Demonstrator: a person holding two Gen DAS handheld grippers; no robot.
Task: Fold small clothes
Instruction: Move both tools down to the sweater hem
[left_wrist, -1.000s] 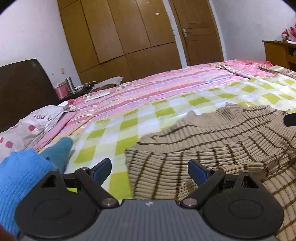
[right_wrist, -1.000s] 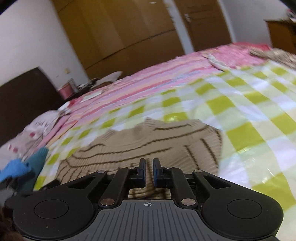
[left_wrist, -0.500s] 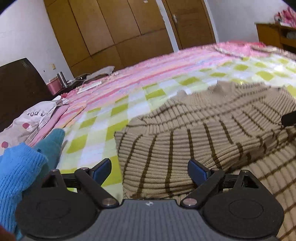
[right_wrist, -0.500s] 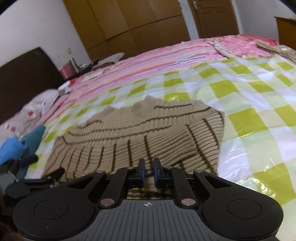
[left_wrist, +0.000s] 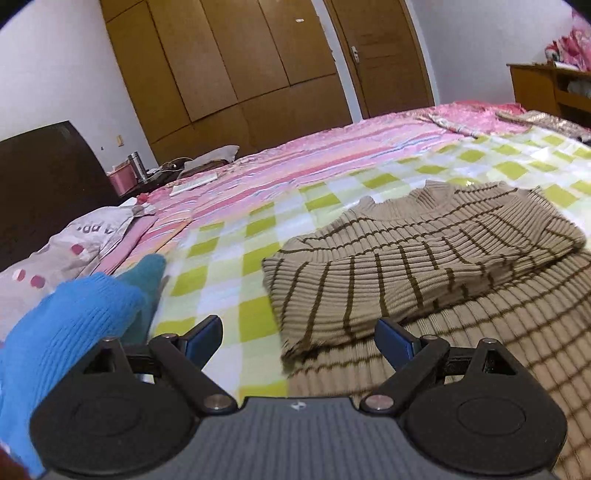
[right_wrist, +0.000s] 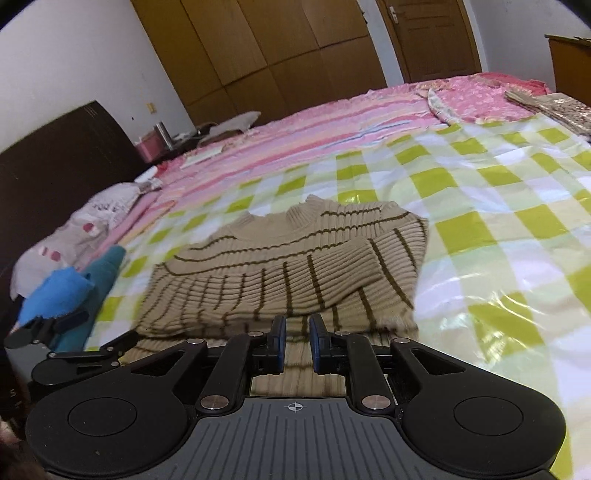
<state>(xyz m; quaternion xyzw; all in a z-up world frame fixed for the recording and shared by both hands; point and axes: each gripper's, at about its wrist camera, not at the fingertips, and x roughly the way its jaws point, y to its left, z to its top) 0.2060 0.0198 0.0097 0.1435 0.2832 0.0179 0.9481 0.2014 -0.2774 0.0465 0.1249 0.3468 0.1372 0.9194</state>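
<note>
Your one bed (left_wrist: 332, 206) carries a green-checked sheet over a pink striped one. On the checks lies your single beige striped sweater (right_wrist: 288, 266), sleeves folded across its chest; its lower hem is cut off below both tools. At the left sit one blue garment (left_wrist: 66, 325) and one teal one (right_wrist: 103, 273), partly hidden behind your left tool (left_wrist: 295, 336), whose fingers are spread wide around nothing. Your right tool (right_wrist: 296, 345) has fingers nearly together with a narrow gap, sweater beneath, pinching nothing.
</note>
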